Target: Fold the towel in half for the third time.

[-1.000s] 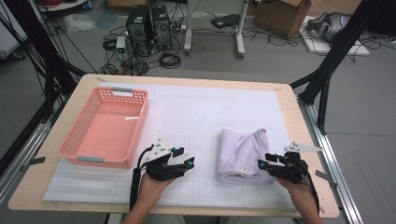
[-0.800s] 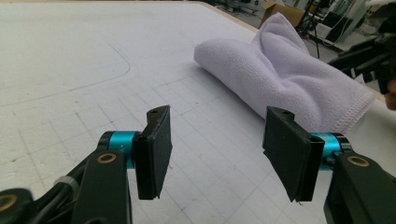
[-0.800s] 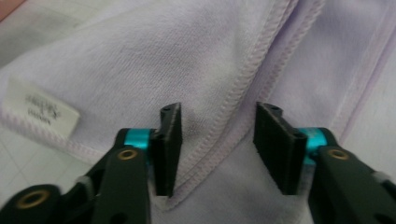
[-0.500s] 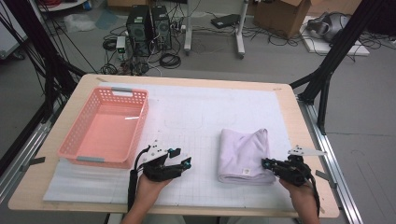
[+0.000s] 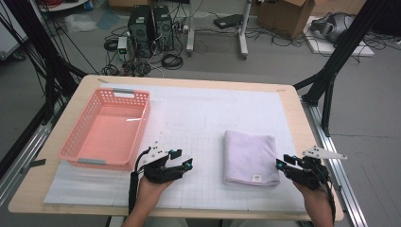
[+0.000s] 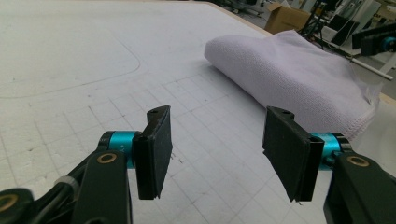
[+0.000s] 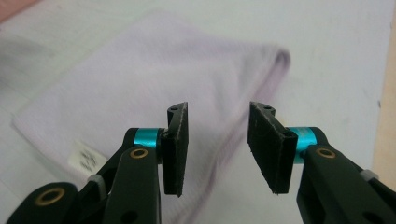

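1. High view:
   - See the right gripper [image 5: 283,166] just off the right edge of the folded towel [image 5: 249,156], near its front corner. Compare a second ago, when the jaw tips overlapped that edge: drawn back a touch, jaws parted and holding nothing.
   - Note the towel lying flat and neat on the white mat [image 5: 189,113], right of middle and well apart from the pink basket [image 5: 142,127] at the left. Its outline looks tidier than a second ago.
   - Find the left gripper [image 5: 183,157] low over the mat between basket and towel, barely shifted, jaws apart and empty.
   - Read this as a fold just let go, with the towel probably ready for a fresh grip or a carry to the basket.

2. Left gripper view:
   - Look along the left gripper [image 6: 215,149]: jaws wide open, only gridded mat between them.
   - See the towel [image 6: 299,79] ahead and to the right, rounded fold nearest, clear of both pads.
   - Spot the right gripper [image 6: 373,39] beyond the towel's far side.

3. Right gripper view:
   - Look along the right gripper [image 7: 217,144]: jaws moderately open, nothing pinched.
   - See the towel [image 7: 140,93] blurred below and ahead, its small label [image 7: 84,158] at lower left. Cannot tell whether the pads touch the cloth.
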`<state>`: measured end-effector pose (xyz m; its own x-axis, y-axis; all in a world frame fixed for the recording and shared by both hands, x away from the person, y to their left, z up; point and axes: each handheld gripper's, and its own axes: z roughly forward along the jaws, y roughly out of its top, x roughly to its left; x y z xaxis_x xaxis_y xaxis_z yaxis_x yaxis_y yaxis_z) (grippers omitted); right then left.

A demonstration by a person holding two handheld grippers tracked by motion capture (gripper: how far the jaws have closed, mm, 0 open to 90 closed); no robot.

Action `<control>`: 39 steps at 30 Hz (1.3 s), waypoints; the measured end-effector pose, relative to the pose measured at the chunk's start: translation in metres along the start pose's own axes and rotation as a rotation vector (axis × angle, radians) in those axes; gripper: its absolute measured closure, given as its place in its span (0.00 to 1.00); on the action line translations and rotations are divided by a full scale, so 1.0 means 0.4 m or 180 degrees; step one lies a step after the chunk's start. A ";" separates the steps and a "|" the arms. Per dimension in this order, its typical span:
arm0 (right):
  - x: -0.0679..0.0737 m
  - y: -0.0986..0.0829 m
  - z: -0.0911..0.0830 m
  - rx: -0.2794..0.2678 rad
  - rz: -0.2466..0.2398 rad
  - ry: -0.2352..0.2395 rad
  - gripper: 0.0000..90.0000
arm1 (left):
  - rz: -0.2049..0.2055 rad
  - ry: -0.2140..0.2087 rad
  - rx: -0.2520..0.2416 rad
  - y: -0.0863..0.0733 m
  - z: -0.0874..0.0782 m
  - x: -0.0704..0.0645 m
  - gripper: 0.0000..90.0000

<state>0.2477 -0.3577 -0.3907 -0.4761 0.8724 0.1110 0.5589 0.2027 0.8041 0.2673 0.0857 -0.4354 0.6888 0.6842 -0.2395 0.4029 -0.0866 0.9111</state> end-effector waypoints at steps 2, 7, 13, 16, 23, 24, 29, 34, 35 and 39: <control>0.010 0.018 0.021 -0.0044 -0.0165 0.0025 0.64 | 0.0003 0.0004 -0.0002 0.000 0.000 0.001 0.47; 0.018 0.045 0.106 0.0002 -0.0275 0.0123 0.64 | 0.0006 0.0001 -0.0015 0.000 -0.001 0.001 0.47; -0.004 0.021 0.166 0.0421 -0.0462 -0.0184 0.69 | 0.0023 0.0008 -0.0019 -0.001 -0.005 0.002 0.47; -0.031 -0.010 0.154 0.0357 -0.0362 -0.0173 0.68 | 0.0014 0.0021 -0.0023 0.000 -0.009 0.004 0.47; -0.009 0.041 0.145 0.0212 -0.0259 -0.0040 0.62 | 0.0007 0.0037 -0.0037 0.001 -0.014 0.007 0.47; 0.000 0.054 0.155 0.0201 -0.0297 -0.0012 0.61 | 0.0006 0.0036 -0.0049 0.001 -0.015 0.008 0.47; 0.038 0.107 0.223 0.0182 -0.0355 0.0222 0.61 | 0.0020 0.0034 -0.0040 0.001 -0.016 0.010 0.47; 0.074 0.152 0.295 0.0374 -0.0419 0.0353 0.63 | 0.0028 0.0025 -0.0023 0.000 -0.015 0.009 0.47; 0.081 0.158 0.311 0.0444 -0.0458 0.0348 0.63 | 0.0028 0.0027 -0.0023 0.000 -0.015 0.009 0.47; 0.106 0.169 0.365 0.0627 -0.0566 0.0357 0.64 | 0.0013 0.0042 -0.0025 0.000 -0.018 0.013 0.47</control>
<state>0.3645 -0.2422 -0.4169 -0.6445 0.7629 0.0511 0.5757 0.4402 0.6891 0.2666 0.0945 -0.4344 0.6824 0.6934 -0.2315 0.3953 -0.0837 0.9147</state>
